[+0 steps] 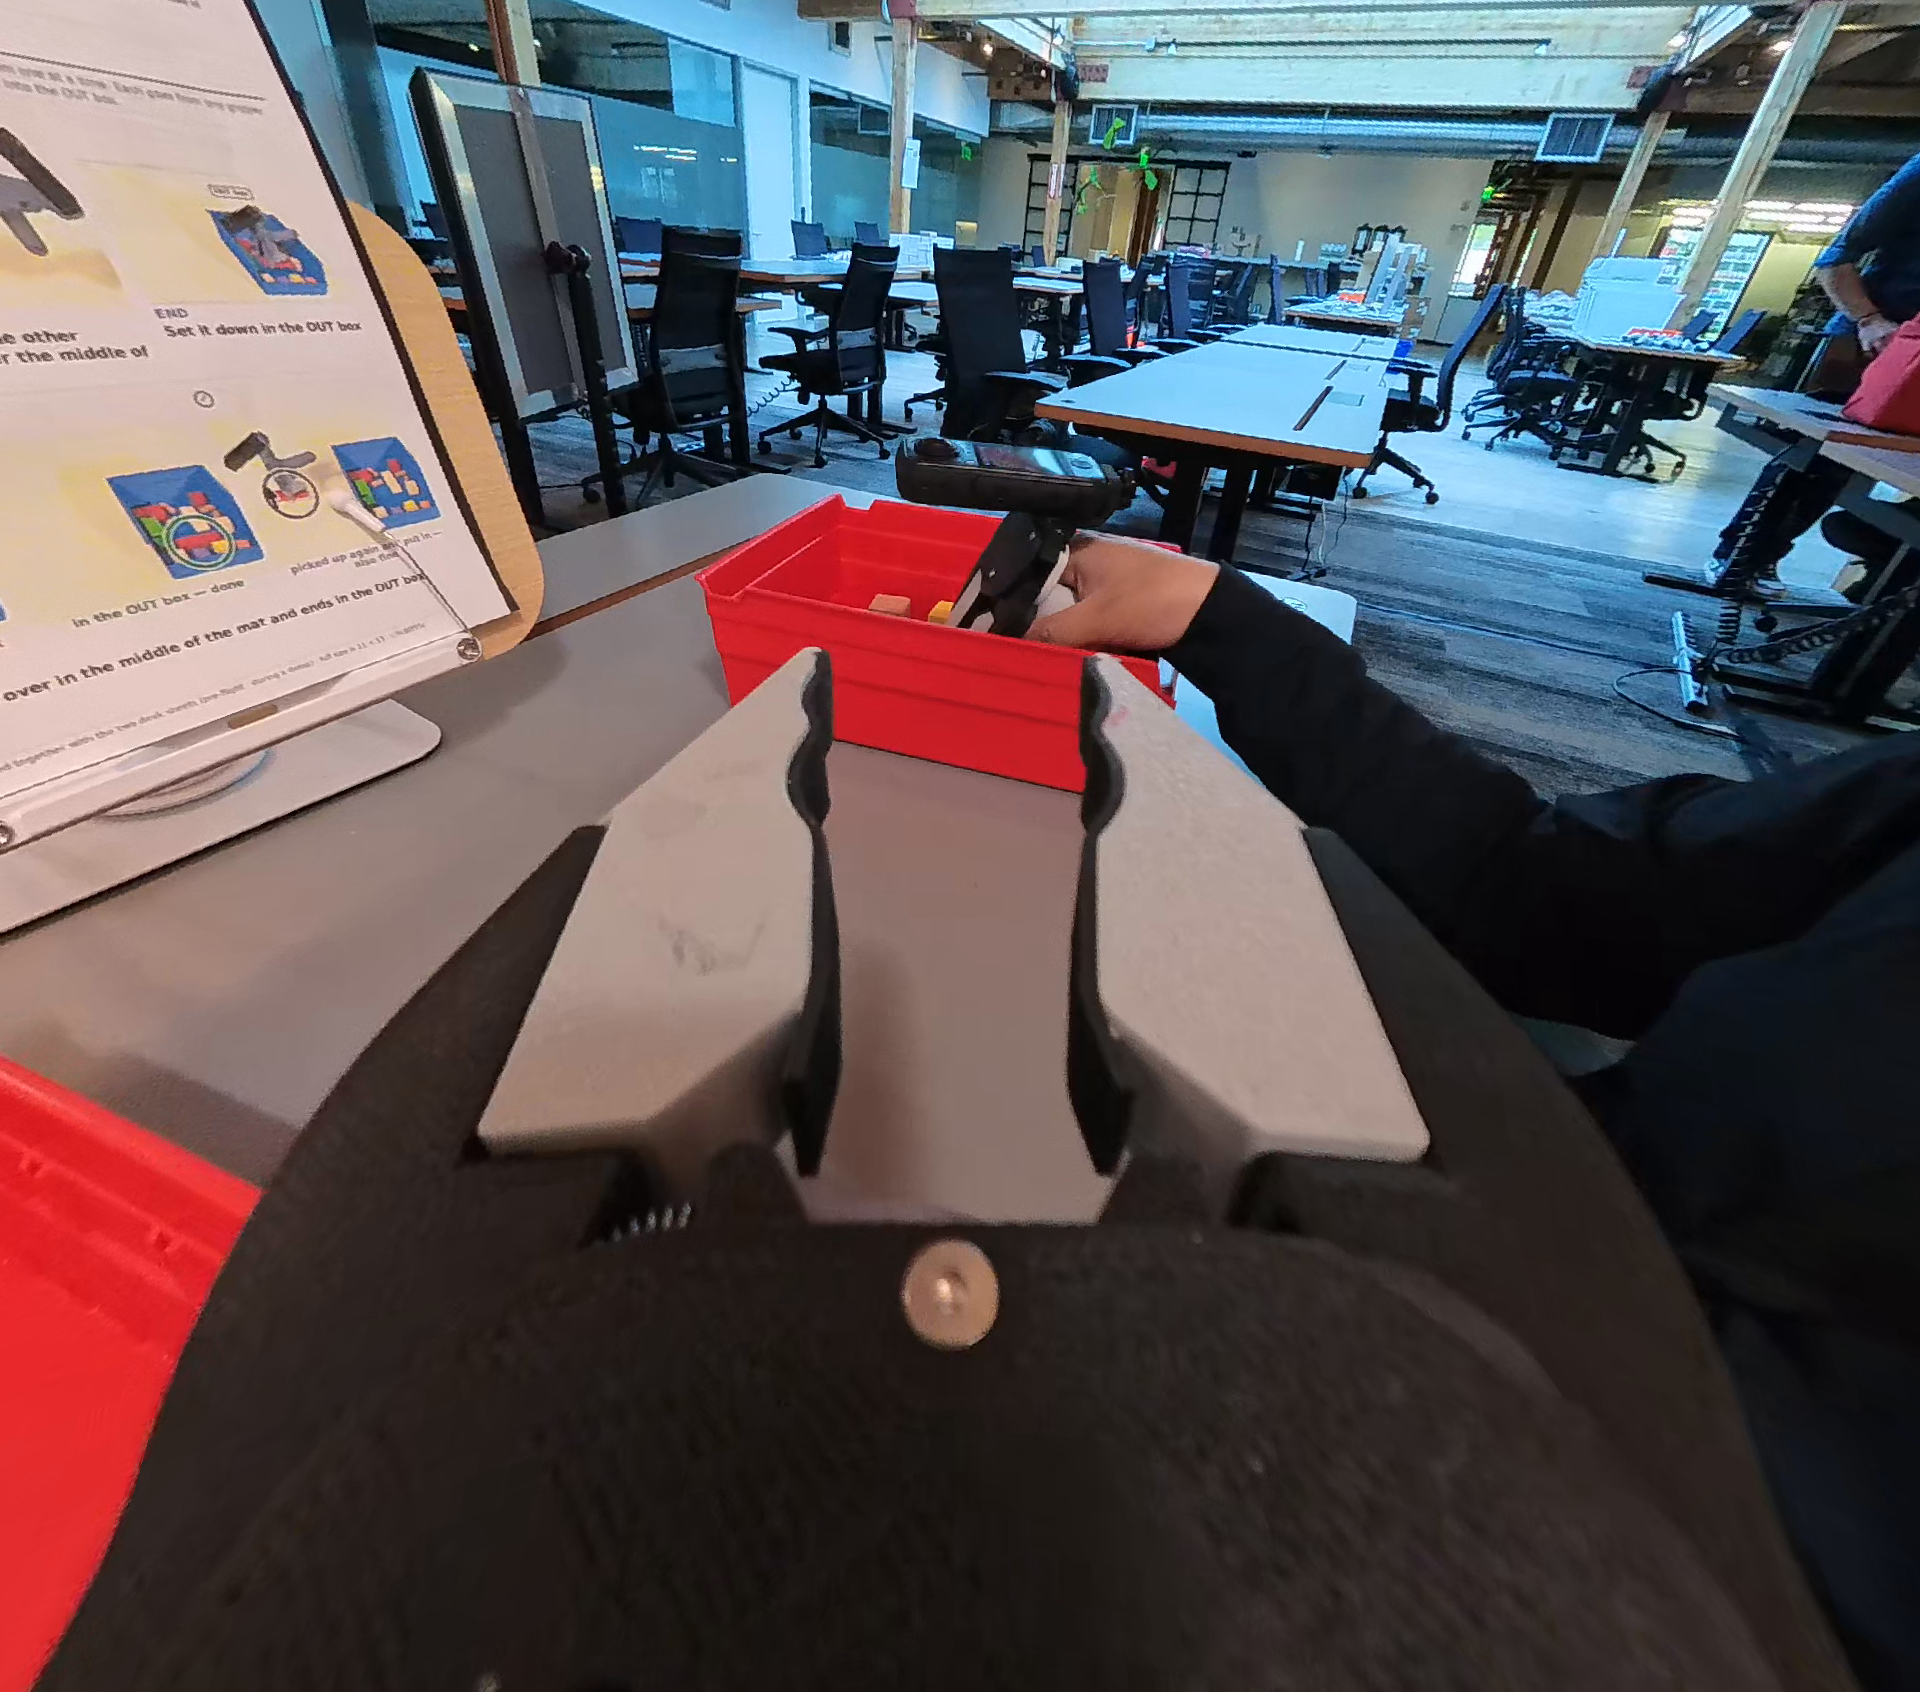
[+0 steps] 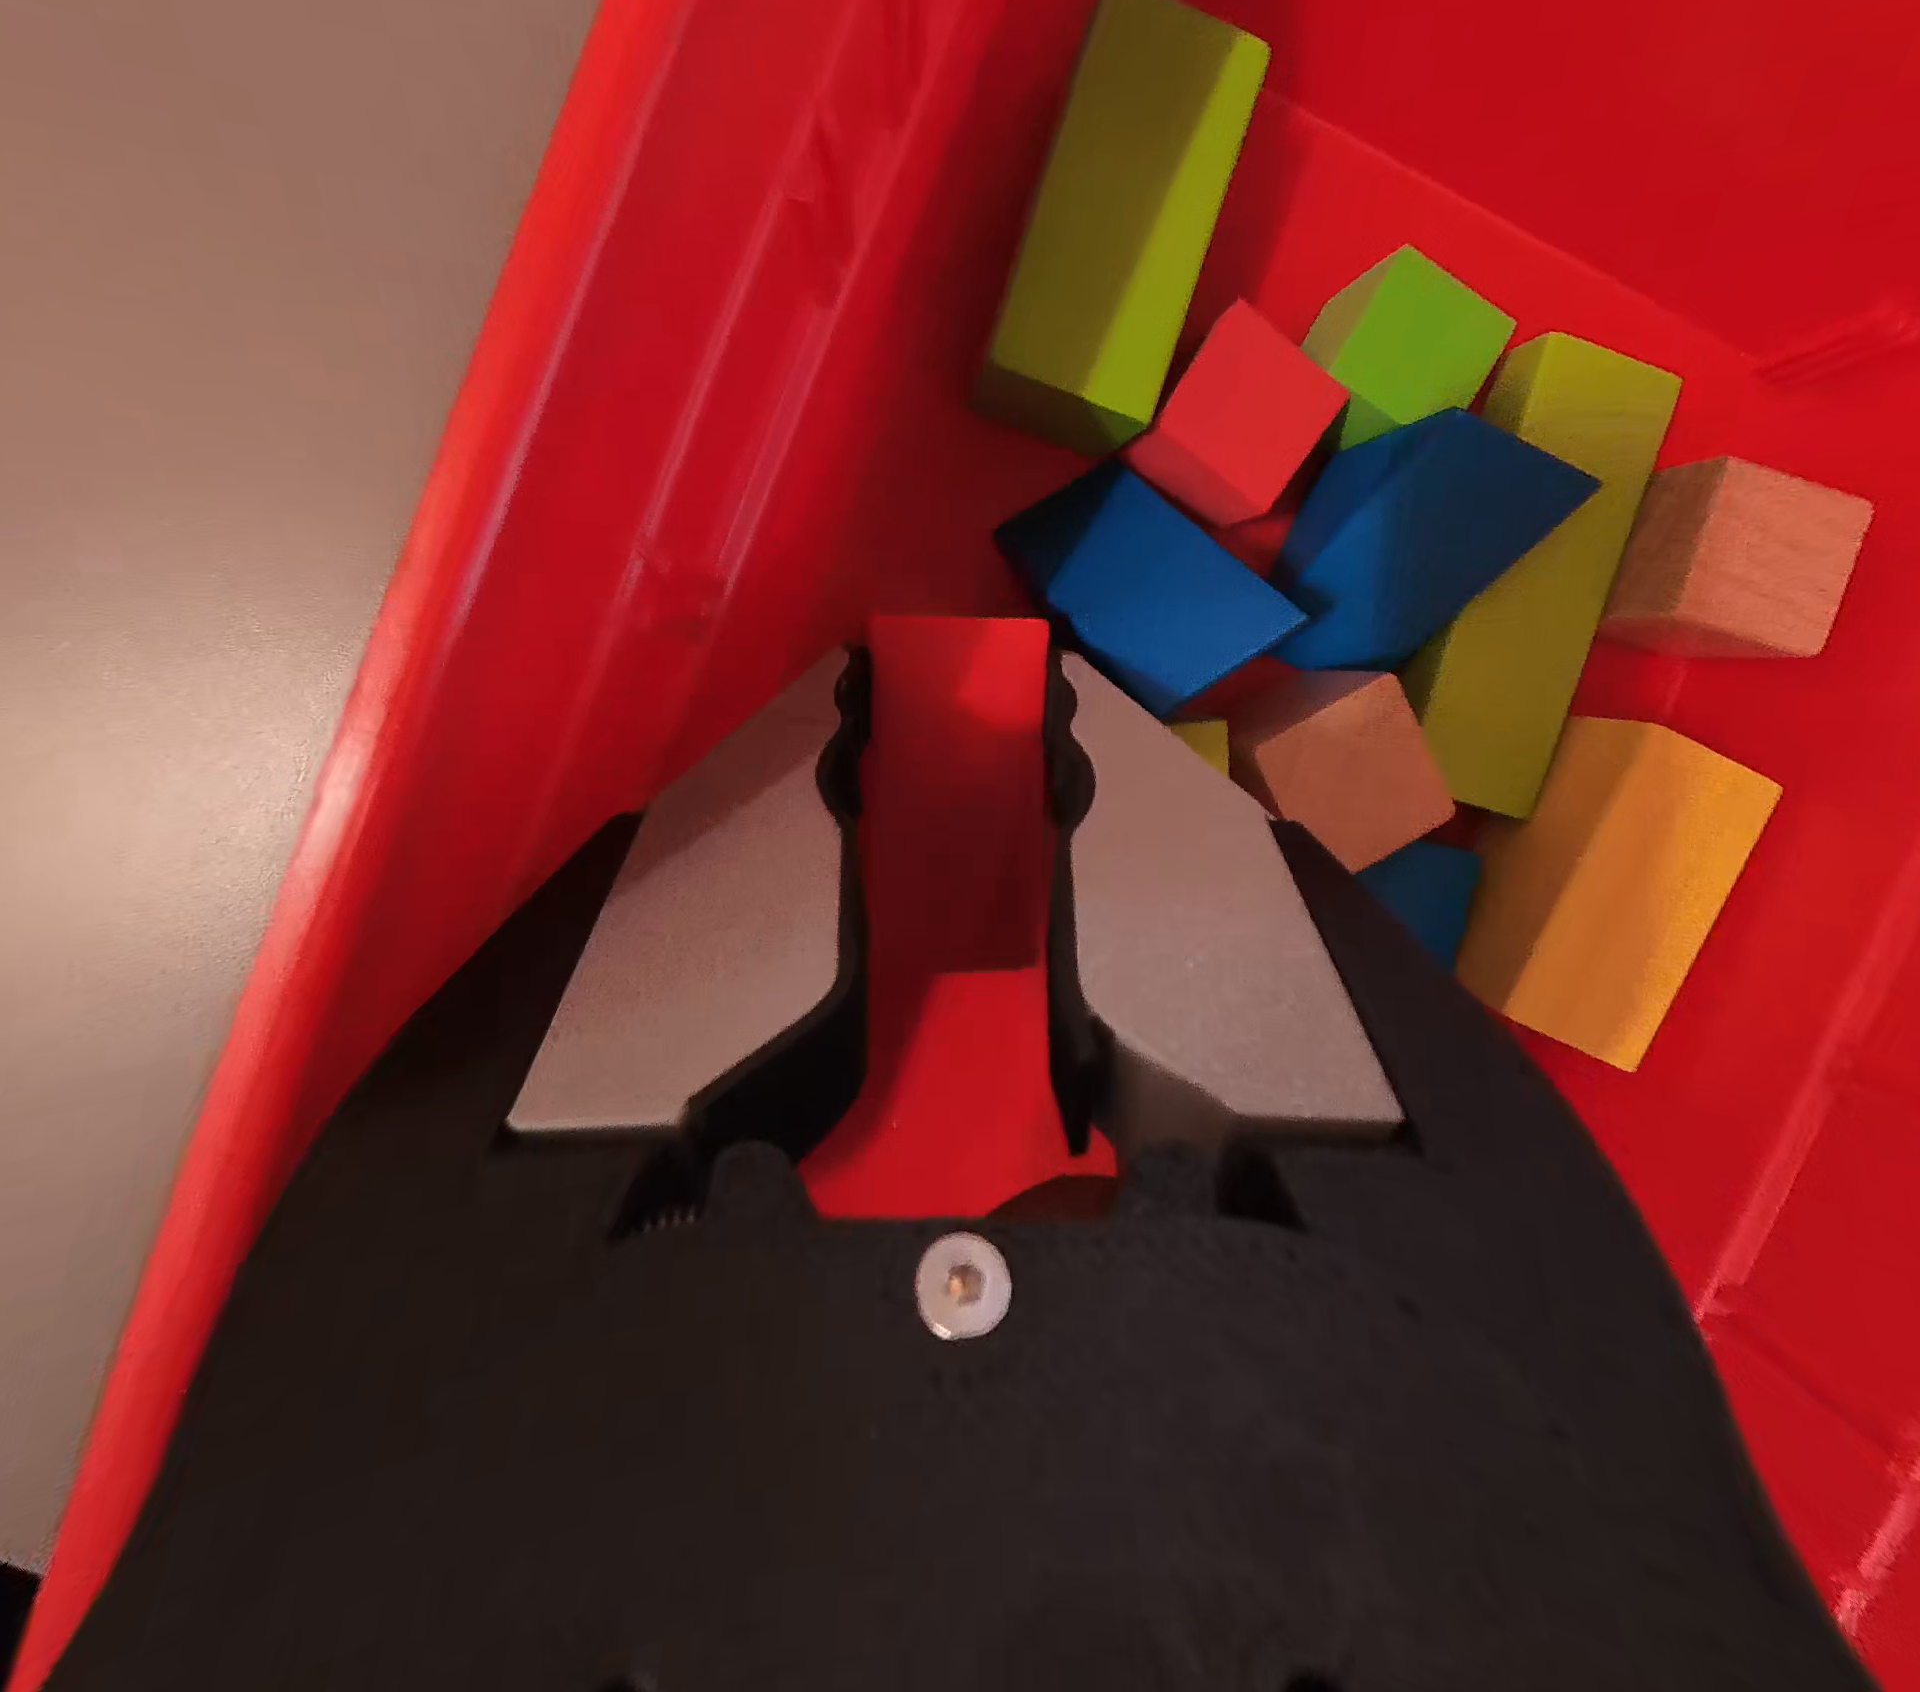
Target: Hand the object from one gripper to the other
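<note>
While I am watching through the right wrist view, my right claw is reaching down into a red bin of ribbed, glossy plastic. Its matte grey fingers, edged with wavy black pads, are standing narrowly apart, and a red block is filling the whole gap between them. I am reading that as a grip on a long, flat-faced block, with the pads touching its sides. Just beyond the tips, more painted wooden blocks are lying heaped on the bin floor: a long green bar, a red cube, two blue wedges, a yellow block and bare wood cubes.

Through the left wrist view, my left claw is hovering above a smooth grey table, fingers spread wide with nothing between them. It is pointing at the bin, which is sitting near but apart from the tips. A hand in a black sleeve is tipping the right claw into that bin. A printed sheet on a stand is standing to the left.
</note>
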A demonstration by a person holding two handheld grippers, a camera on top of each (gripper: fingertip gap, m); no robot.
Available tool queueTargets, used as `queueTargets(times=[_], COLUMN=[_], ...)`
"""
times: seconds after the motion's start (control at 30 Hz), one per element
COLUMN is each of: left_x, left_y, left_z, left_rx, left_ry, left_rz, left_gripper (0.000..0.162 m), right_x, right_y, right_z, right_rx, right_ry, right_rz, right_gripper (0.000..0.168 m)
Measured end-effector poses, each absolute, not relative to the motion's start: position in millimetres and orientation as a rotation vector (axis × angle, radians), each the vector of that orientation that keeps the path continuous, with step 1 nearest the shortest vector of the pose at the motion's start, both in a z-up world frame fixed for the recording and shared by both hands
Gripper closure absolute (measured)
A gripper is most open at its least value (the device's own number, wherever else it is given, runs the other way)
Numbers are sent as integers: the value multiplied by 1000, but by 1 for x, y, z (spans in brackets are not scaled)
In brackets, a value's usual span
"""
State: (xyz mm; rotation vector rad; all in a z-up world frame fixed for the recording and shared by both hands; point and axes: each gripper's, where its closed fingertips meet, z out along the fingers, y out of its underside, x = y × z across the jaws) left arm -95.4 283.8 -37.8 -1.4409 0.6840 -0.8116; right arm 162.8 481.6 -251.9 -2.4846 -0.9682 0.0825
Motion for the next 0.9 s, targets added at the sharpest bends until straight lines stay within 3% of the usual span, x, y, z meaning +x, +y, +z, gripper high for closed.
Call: queueTargets(times=[0.27,0.43,0.57,0.73,0.9], left_x=[-97,-117,-162,-257,-322], left_y=[283,285,306,371,435], left_z=[-37,-32,-36,-75,-151], left_rx=[-1442,-1450,-1512,-1800,-2269], left_ry=[692,667,540,369,333], left_rz=[-798,-754,-695,-375,-248], left_gripper=[117,113,113,112,107], right_x=[157,156,163,158,154], right_y=[483,488,487,457,442], right_z=[-243,-189,-125,-54,-37], right_rx=[-2456,-2279,-2048,-1761,-1703], right_ry=[-931,-768,-608,-547,-555], right_rz=[161,337,483,747,777], right_gripper=[128,114,114,120,121])
